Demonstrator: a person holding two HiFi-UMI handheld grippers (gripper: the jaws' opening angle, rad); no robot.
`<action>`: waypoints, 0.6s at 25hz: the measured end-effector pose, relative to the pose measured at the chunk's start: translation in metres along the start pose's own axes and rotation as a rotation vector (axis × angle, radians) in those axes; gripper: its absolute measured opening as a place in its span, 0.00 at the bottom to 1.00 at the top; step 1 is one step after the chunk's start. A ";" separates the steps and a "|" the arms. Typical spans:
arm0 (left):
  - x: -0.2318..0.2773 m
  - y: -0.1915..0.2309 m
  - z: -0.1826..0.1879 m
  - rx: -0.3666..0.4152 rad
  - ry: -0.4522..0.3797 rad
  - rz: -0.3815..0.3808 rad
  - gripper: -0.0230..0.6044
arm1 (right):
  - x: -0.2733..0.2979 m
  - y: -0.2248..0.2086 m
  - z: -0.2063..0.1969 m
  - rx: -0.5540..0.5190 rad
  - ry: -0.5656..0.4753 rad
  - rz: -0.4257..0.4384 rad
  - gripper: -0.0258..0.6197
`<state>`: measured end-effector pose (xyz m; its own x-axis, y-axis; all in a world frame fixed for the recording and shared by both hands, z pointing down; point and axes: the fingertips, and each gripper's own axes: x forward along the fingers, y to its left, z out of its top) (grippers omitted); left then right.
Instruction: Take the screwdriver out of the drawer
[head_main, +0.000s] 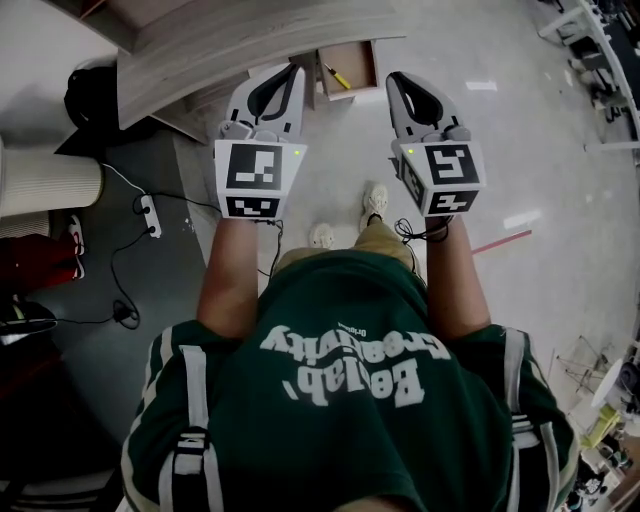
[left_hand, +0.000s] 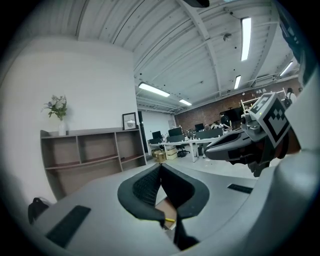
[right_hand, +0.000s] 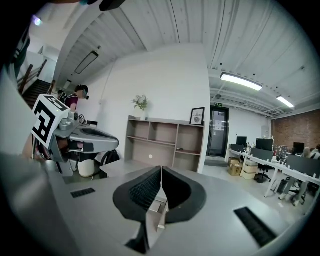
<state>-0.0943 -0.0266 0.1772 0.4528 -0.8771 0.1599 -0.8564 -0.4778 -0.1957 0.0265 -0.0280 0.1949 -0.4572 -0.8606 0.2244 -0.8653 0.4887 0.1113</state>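
Two claws, and both are pressed together with nothing between the pads. My left claw (head_main: 291, 70) and right claw (head_main: 396, 80) are held out side by side in front of me, pointing almost level. The drawer (head_main: 358, 62) stands pulled open under the desk (head_main: 200, 50), ahead of me and lower than the claws. In the head view it shows in the gap between their tips. The screwdriver (head_main: 336, 77) lies inside it, thin and yellow, set slantwise close to the drawer's left wall. In the left gripper view a sliver of yellow shows just under the closed tips, so that claw looks the better lined up. Neither claw is near the tool yet.

My worries from here:

- **Closed jaws:** if I go in like this I'll only poke or shove the screwdriver, so whichever claw I pick must spread before it enters.
- **Narrow drawer:** spread jaws could knock its wall or front, jolting the tool or nudging the drawer shut.
- **Rolling:** thin as it is, the screwdriver may roll off from a pad that touches one side first. It could also tuck against the wall where a jaw can't get behind it.
- **Bad pinch:** a grip near one end would likely let it tip and slip on the way up.
- **Desk edge:** it hangs close over the drawer, so a careless lift could strike it.
- **Floor:** a power strip (head_main: 151, 216) and its leads lie at my left, and a step there could catch them.
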 end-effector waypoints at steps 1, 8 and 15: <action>0.003 0.002 0.001 -0.005 0.000 0.009 0.07 | 0.005 -0.002 0.001 -0.010 0.001 0.011 0.10; 0.040 0.008 0.002 -0.008 0.023 0.058 0.07 | 0.045 -0.028 0.012 -0.033 -0.016 0.081 0.10; 0.088 0.019 0.014 0.005 0.039 0.134 0.07 | 0.096 -0.055 0.024 -0.037 -0.043 0.197 0.10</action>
<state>-0.0676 -0.1136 0.1740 0.3242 -0.9308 0.1690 -0.9074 -0.3565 -0.2224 0.0252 -0.1411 0.1866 -0.6259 -0.7527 0.2040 -0.7504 0.6525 0.1051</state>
